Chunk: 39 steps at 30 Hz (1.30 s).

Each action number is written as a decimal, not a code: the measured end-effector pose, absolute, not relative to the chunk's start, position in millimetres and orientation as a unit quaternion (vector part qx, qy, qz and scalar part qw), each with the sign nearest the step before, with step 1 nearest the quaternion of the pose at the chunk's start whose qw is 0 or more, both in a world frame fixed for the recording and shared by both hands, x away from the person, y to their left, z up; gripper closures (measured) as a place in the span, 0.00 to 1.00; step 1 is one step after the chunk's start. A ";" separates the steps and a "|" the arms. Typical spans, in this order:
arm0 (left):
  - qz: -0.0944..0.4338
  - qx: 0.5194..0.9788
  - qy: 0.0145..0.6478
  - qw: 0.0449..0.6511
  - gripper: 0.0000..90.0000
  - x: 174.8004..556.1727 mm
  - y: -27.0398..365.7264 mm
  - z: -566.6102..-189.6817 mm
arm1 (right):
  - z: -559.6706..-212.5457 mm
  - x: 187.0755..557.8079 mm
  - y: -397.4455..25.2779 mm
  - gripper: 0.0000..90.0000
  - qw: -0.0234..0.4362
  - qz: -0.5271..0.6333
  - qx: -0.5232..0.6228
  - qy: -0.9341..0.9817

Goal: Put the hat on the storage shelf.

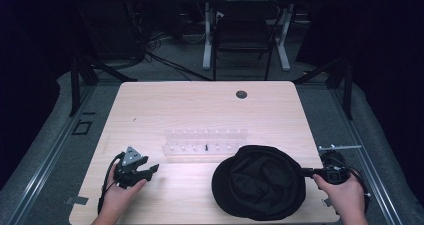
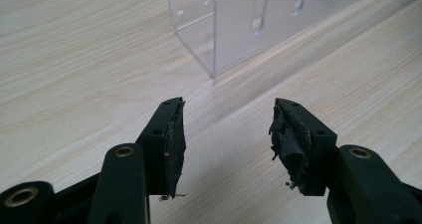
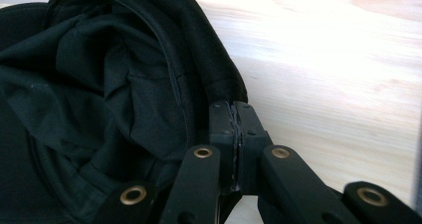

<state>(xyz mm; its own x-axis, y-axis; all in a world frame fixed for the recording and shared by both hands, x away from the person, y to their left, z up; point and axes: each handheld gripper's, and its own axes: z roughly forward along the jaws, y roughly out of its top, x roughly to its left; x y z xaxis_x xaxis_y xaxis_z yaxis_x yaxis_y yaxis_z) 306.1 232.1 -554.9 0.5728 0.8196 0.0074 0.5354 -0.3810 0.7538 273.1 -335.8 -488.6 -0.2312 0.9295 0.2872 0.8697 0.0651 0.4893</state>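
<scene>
1. Black fabric hat (image 1: 258,182) lies on the table (image 1: 200,105) near you, pinched at its right rim by your right gripper (image 1: 306,172), jaws clamped tight, probably for lifting.
2. Your left gripper (image 1: 150,171) rests jaws apart before the clear rack (image 1: 205,144), free to help.

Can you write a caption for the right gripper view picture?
Right tool pinching the rim of a floppy black fabric hat on the pale wooden table.

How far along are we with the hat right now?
Done: the right gripper is shut on the rim of the black hat, which lies opening-up on the table. In hand: only that one-sided grip. Left: the left gripper is open, holding nothing, beside the clear plastic rack, apart from the hat.
</scene>
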 end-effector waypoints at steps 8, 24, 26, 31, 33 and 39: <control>0.195 0.807 0.421 0.366 0.52 306.4 231.8 -555.2 | -489.5 280.8 -349.8 0.98 0.049 0.272 0.633 0.723; 0.194 0.810 0.418 0.362 0.52 306.3 230.9 -555.5 | -497.2 301.4 -352.4 0.93 0.018 0.197 0.645 0.738; 0.196 0.808 0.418 0.365 0.52 306.2 230.7 -555.9 | -498.4 302.3 -352.9 0.93 0.011 0.194 0.645 0.739; 0.193 0.811 0.418 0.362 0.52 306.2 230.7 -555.5 | -503.3 303.1 -352.9 0.90 0.000 0.185 0.648 0.739; 0.194 0.810 0.418 0.363 0.52 306.3 230.4 -555.9 | -505.6 303.1 -352.0 0.89 0.000 0.187 0.651 0.735; 0.194 0.810 0.417 0.363 0.52 306.4 230.3 -556.0 | -510.4 308.2 -352.4 0.88 -0.012 0.174 0.647 0.743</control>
<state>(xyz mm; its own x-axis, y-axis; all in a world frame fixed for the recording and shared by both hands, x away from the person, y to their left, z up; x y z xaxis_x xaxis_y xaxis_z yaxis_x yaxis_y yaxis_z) 306.4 230.3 -556.0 0.5763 0.8171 0.0115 0.5360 -0.3886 0.7494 308.2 -352.4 -510.4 -0.1637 0.9560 0.2436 0.9646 0.1033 0.2426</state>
